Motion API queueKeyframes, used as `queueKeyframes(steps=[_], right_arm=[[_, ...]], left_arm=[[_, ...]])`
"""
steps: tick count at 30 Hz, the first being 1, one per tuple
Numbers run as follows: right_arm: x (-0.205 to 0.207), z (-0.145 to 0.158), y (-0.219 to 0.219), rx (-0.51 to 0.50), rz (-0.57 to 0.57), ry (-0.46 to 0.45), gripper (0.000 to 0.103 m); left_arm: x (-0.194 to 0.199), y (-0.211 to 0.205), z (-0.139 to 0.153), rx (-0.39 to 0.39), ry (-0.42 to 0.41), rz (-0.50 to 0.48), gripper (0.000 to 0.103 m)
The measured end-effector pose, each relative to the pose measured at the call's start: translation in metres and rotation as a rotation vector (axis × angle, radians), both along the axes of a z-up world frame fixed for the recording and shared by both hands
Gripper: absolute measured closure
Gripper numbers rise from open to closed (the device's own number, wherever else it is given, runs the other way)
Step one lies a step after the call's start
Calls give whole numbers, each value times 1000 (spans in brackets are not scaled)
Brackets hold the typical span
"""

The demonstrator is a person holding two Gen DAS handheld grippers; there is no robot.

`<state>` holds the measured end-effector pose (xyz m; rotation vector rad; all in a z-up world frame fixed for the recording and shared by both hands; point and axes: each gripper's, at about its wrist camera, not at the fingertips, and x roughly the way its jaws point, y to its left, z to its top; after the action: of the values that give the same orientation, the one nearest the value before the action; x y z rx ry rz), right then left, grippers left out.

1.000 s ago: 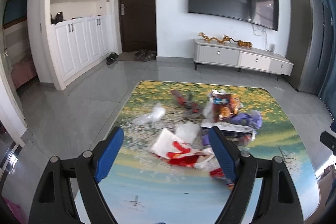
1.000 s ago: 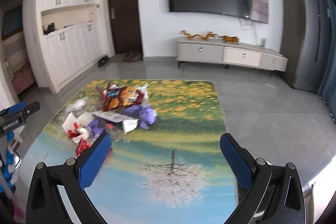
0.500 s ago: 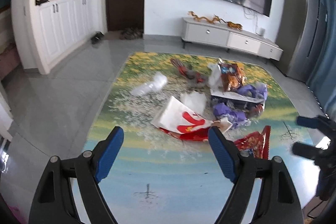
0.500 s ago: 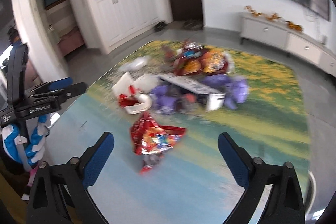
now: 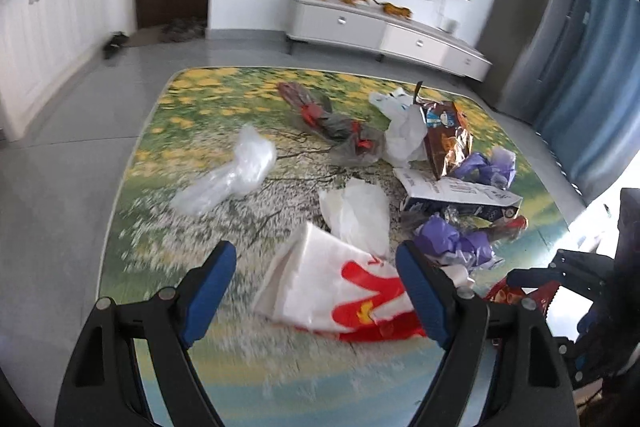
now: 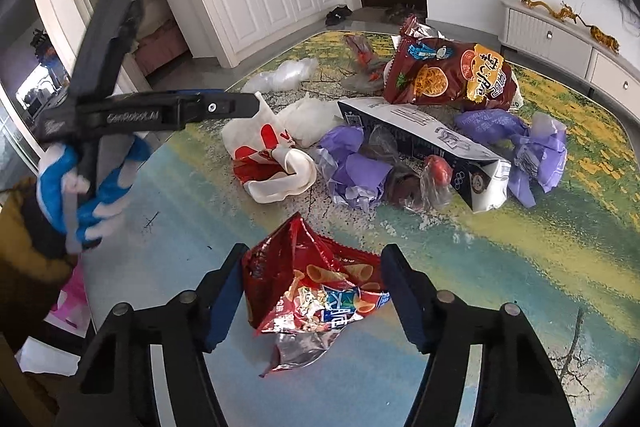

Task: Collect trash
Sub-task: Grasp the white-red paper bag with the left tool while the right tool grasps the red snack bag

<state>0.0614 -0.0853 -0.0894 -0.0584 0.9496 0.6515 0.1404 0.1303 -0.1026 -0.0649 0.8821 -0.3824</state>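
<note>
Both grippers tilt steeply down over a low table (image 6: 500, 267) topped with a printed landscape of yellow flowers and blue-green water, where the trash lies scattered. The right gripper (image 6: 312, 297) has its blue-padded jaws on either side of a crumpled red foil snack bag (image 6: 312, 291) at the near edge of the table; the jaws are closing, with the bag between them — the left pad at the bag's edge, the right pad just clear of it. The left gripper (image 5: 316, 293) is spread wide above a white paper bag with red lettering (image 5: 332, 287), its pads apart from the paper. In the right wrist view a hand in a blue-and-white glove (image 6: 84, 187) grasps the left gripper's black handle, fingers pointing across toward that paper bag. Beyond lie crumpled purple plastic wrappers (image 6: 352, 167), a flattened white-and-navy carton (image 6: 424, 143), a dark red noodle packet (image 6: 448, 75) and a clear plastic bag (image 5: 232, 175) — all loose on the tabletop
</note>
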Motion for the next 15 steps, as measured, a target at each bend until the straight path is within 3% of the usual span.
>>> queueKeyframes(steps=[6, 7, 8, 9, 10, 11, 15], right_arm=[[4, -4, 4, -5, 3, 18, 57], [5, -5, 4, -5, 3, 24, 59], [6, -6, 4, -6, 3, 29, 63], [5, -7, 4, -4, 4, 31, 69], [4, -7, 4, 1, 5, 33, 72], [3, -5, 2, 8, 5, 32, 74], [-7, 6, -7, 48, 3, 13, 79]], left_arm=[[18, 3, -18, -89, 95, -134, 24], [17, 3, -21, -99, 109, -138, 37], [15, 3, -23, -108, 120, -136, 58], [12, 4, -25, -125, 133, -136, 68], [8, 6, -25, -145, 139, -131, 86], [2, 9, -23, -163, 135, -129, 91], [-23, 9, -9, -155, 101, -105, 93]])
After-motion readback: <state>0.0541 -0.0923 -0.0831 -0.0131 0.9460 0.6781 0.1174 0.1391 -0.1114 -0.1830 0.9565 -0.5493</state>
